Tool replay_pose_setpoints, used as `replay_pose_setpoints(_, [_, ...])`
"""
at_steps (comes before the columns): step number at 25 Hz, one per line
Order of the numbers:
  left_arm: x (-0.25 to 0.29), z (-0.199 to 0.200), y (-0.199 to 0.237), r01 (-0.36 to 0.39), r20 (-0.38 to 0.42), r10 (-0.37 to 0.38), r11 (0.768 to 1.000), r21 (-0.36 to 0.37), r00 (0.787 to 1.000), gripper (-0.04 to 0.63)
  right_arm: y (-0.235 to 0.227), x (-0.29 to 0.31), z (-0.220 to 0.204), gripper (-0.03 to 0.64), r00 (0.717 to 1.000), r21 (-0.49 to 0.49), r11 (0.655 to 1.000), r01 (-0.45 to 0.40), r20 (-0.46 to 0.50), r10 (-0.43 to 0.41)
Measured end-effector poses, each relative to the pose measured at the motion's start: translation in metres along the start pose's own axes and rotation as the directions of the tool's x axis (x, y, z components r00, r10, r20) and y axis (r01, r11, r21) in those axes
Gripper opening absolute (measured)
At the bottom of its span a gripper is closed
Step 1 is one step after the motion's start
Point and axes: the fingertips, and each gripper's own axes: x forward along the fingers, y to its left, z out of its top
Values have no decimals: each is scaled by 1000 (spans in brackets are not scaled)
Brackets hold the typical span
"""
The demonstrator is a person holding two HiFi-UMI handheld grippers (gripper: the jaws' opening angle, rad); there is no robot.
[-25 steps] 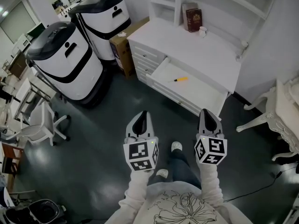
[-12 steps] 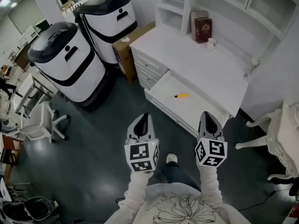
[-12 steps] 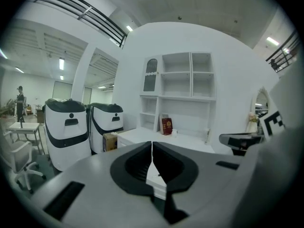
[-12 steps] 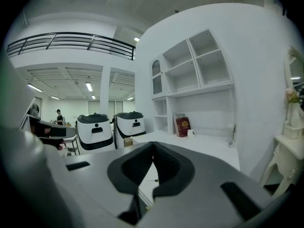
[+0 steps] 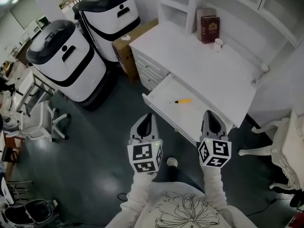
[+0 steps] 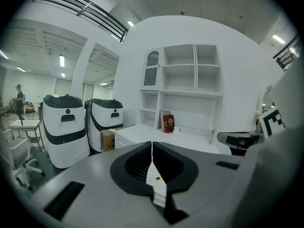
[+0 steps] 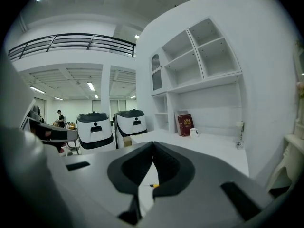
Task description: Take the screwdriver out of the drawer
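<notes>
A yellow-handled screwdriver (image 5: 182, 101) lies in the open white drawer (image 5: 164, 91) of the desk, beyond both grippers. My left gripper (image 5: 147, 116) is held over the dark floor just short of the drawer's front left corner, jaws shut and empty. My right gripper (image 5: 208, 113) hangs over the drawer's near edge, also shut with nothing in it. In the left gripper view the screwdriver (image 6: 158, 178) shows small through the gap below the closed tips of the left gripper (image 6: 152, 144). The right gripper view shows the screwdriver (image 7: 154, 185) the same way, below the right gripper (image 7: 153, 144).
The white desk (image 5: 209, 65) carries a red book (image 5: 210, 28) and a small mug (image 5: 218, 44) under shelves. Two large white-and-black machines (image 5: 66, 58) and a cardboard box (image 5: 127, 44) stand to the left. A white chair (image 5: 280, 151) is at the right, an office chair (image 5: 45, 122) at the left.
Both grippers and the view have moved toward the desk. The open drawer now lies right in front of the fingertips. Both jaws stay shut.
</notes>
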Motion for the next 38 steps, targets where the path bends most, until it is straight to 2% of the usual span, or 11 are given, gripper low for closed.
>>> replay_pose_setpoints(10, [58,0,3,23,-51,-24,1000,-4,998,9,-23,49,-8,3,999,40,999,33,-43,-31])
replay_pose_setpoints(22, [177,15,12,142,-128,-136,989,38,982,9,-56,142,1,3,988,72,988,140,-69,-135])
replay_pose_setpoints(31, [255,12,12,243,-202,-227,968,57,953,9,-72,199,-9,3,974,80,976,203,-118,-193])
replay_pose_setpoints(38, [288,-10,9,316,-290,-281,945,84,915,11,-80,216,-25,3,958,79,964,253,-162,-238])
